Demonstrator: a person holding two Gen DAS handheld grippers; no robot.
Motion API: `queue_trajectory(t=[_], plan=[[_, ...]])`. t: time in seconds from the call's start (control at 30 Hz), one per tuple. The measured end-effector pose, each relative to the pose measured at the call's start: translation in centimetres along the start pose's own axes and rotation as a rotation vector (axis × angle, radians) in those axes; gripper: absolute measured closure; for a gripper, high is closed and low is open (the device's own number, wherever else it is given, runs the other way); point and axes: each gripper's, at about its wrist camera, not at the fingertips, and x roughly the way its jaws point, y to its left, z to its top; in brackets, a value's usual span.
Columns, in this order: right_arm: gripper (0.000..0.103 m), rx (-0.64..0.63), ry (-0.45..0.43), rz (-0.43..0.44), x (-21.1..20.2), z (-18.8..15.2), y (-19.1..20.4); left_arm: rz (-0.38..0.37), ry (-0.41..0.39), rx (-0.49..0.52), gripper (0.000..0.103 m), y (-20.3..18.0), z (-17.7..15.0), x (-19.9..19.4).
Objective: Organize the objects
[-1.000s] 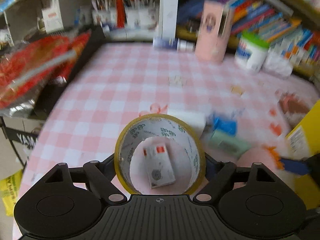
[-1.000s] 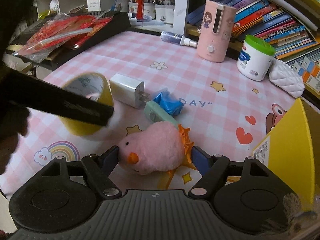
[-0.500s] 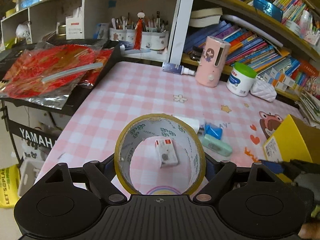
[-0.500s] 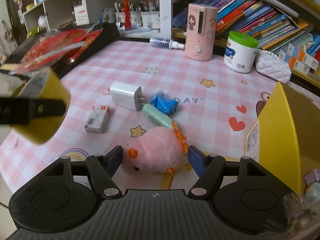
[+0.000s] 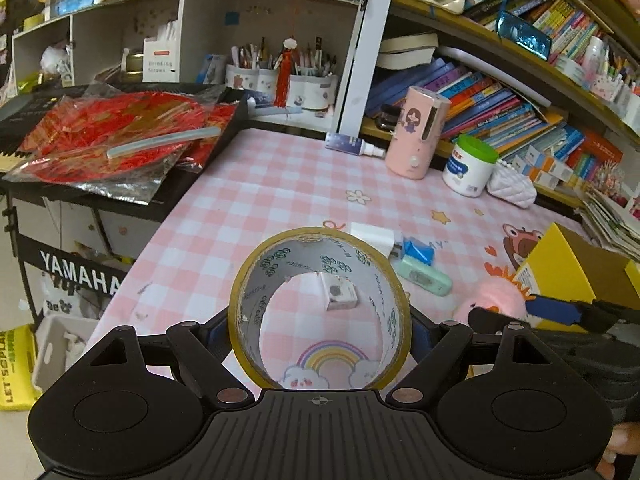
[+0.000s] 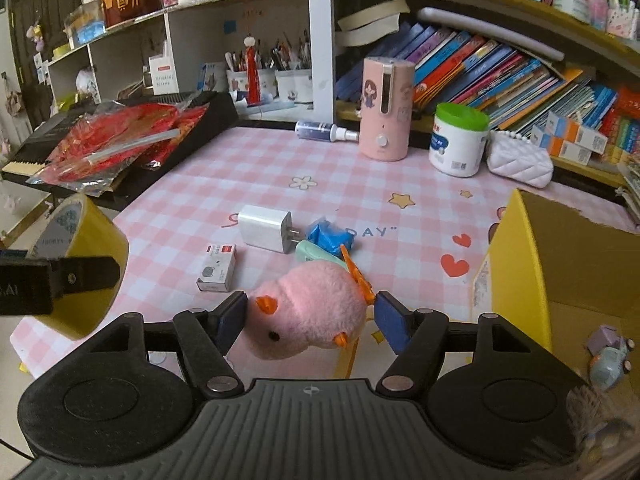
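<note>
Pink-and-white checked cloth with rainbow, star and heart prints covers the desk [image 6: 224,168], which is hemmed in by crowded shelving.

Nearest, the left gripper [image 5: 320,320] pinches a roll of yellow tape [image 5: 320,308] by its outer sides above the desk's near edge; the roll stands on edge, its bore pointing straight ahead along the fingers. The right gripper [image 6: 310,318] is closed on a pink plush chick [image 6: 308,316], held off the cloth with its body lying across the jaws, orange beak toward the left finger.

Beyond them, in the middle of the desk, a small white box [image 6: 217,268] lies flat, long axis running away from the near edge. Just past it sit a white charger [image 6: 264,229], prongs pointing right, a blue wrapped item [image 6: 330,236] and a mint-green case [image 6: 316,254], all close together. An open yellow carton [image 6: 516,264] stands at the right edge.

Along the far edge are a lying spray bottle [image 6: 324,131], a pink upright appliance [image 6: 386,108], a green-lidded white jar [image 6: 458,140] and a white quilted pouch [image 6: 518,162]. Slanted books [image 6: 480,68] fill the shelf behind. At the left edge, a keyboard [image 6: 200,106] carries red foil packets [image 6: 116,136].
</note>
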Motion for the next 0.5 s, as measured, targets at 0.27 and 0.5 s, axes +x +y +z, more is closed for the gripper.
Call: queue_trajectory(t=[0.27,0.5], plan=[[0.036,-0.010,-0.044,-0.027,-3.5,-1.5,1.5,-0.036,-0.017,0.010,0.020,0.3,-1.8,-2.5],[0.036,-0.006,-0.039,-0.046,-6.1,-3.9,3.2,-0.063,-0.002,0.021,0.020,1.1,-4.3,-4.9]])
